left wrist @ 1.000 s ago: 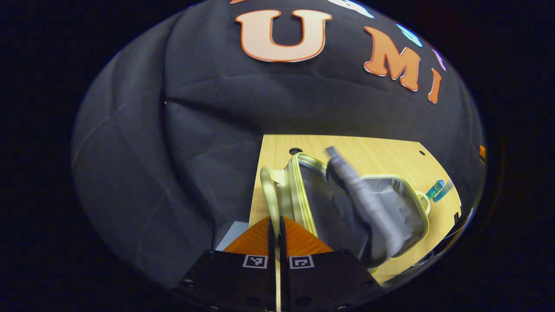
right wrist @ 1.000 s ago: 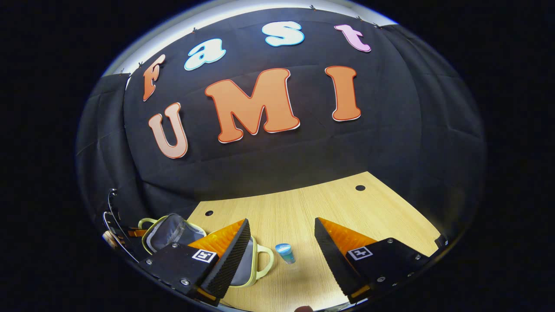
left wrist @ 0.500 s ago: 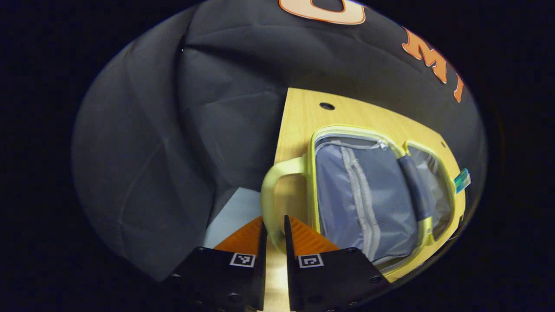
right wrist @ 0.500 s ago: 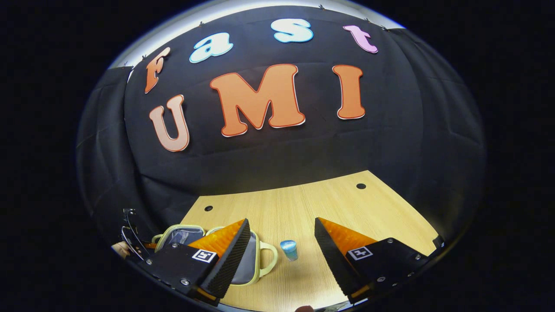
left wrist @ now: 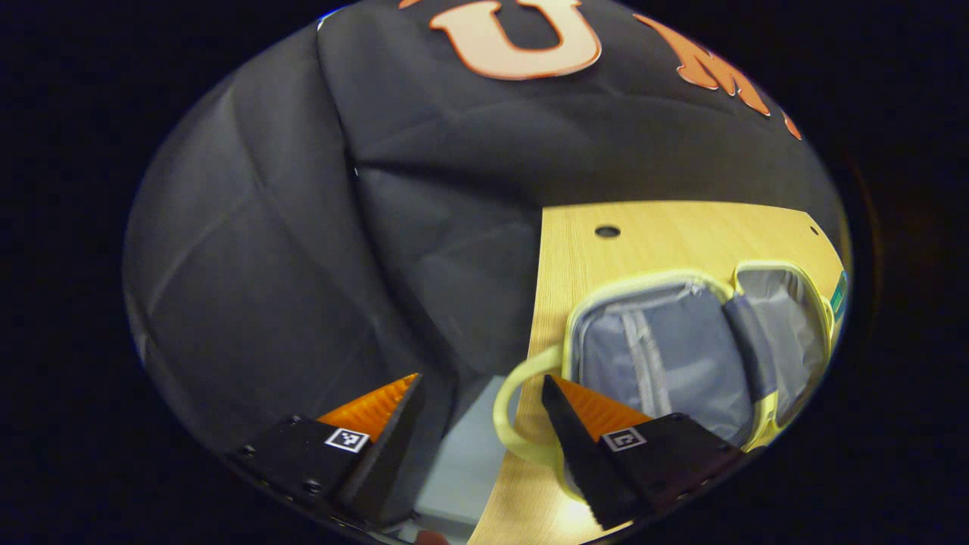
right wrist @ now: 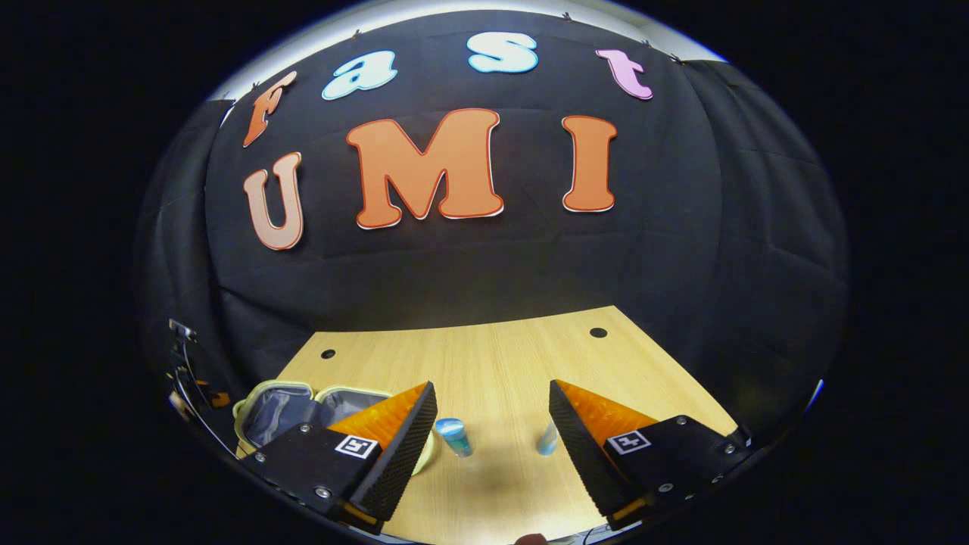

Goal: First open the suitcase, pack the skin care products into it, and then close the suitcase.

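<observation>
Two halves of the suitcase (left wrist: 681, 356) lie spread flat on the wooden table (left wrist: 651, 235), grey lining upward, so we judge the opening step done and the packing step at hand. In the left gripper view, the left gripper (left wrist: 478, 409) hangs at the table's near edge with its fingers well apart and nothing between them; the pale yellow handle (left wrist: 515, 409) of the case loops just beside its right-hand finger, though we cannot tell whether the two touch. We read this spread posture as a release that leaves the case free to receive items. In the right gripper view, the right gripper (right wrist: 492, 412) also stands with fingers apart and empty, poised above two skin care products: a blue-capped bottle (right wrist: 454, 436) and a smaller pale tube (right wrist: 547, 440), both resting on the table just right of the suitcase. The wide gap frames them, which we take as preparation for a first pick. Both products lie outside the case.
</observation>
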A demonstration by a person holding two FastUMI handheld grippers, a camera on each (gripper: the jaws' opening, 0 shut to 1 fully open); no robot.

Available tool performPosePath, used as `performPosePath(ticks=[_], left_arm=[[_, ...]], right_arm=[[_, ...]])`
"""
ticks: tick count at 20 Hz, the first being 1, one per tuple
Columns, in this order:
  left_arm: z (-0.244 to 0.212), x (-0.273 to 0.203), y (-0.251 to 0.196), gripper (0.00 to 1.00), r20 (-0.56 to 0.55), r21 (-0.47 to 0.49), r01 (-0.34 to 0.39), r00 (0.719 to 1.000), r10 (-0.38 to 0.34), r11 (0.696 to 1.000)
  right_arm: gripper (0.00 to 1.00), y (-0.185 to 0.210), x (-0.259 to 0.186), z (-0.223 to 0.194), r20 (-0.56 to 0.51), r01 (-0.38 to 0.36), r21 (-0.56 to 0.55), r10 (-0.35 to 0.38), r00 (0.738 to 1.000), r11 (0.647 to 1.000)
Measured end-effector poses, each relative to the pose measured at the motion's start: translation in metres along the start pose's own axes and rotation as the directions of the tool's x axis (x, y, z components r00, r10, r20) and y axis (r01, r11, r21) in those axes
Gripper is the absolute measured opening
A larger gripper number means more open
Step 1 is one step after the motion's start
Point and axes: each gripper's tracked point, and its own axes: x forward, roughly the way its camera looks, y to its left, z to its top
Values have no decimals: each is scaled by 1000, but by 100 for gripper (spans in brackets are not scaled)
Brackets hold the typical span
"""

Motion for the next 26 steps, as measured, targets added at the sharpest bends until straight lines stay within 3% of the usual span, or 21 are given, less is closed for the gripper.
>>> performPosePath(ticks=[1, 3, 5, 7, 11, 14, 18, 22, 26], left_arm=[[25, -14, -10, 99, 57, 10, -18, 998, 18, 1000], [74, -58, -28, 99, 150, 1, -26, 988, 26, 1000], [121, -106, -62, 99, 248, -29, 13, 969, -5, 1000], [163, -153, -113, 98, 345, -41, 82, 936, -63, 996], [225, -231, -243, 98, 505, -27, 226, 844, -182, 974], [239, -270, -350, 100, 523, 10, 358, 794, -310, 934], [193, -270, -486, 99, 449, 58, 496, 762, -466, 867], [159, -247, -550, 99, 407, 60, 483, 787, -463, 874], [115, -207, -593, 99, 362, -15, 477, 822, -440, 879]], right_arm=[[94, -4, 3, -2, 0, -8, -12, 8, 1000, 1000], [95, -15, 12, -5, -6, -27, -31, 27, 1000, 999], [95, -27, 21, -7, -10, -48, -46, 48, 999, 998], [95, -40, 30, -10, -24, -64, -63, 62, 998, 996], [95, -70, 44, -18, -55, -99, -83, 95, 994, 992], [95, -92, 47, -30, -85, -117, -90, 110, 990, 989], [95, -132, 52, -51, -128, -111, -122, 96, 987, 986], [94, -164, 57, -72, -172, -115, -138, 91, 981, 984], [95, -183, 64, -90, -204, -127, -162, 93, 975, 979]])
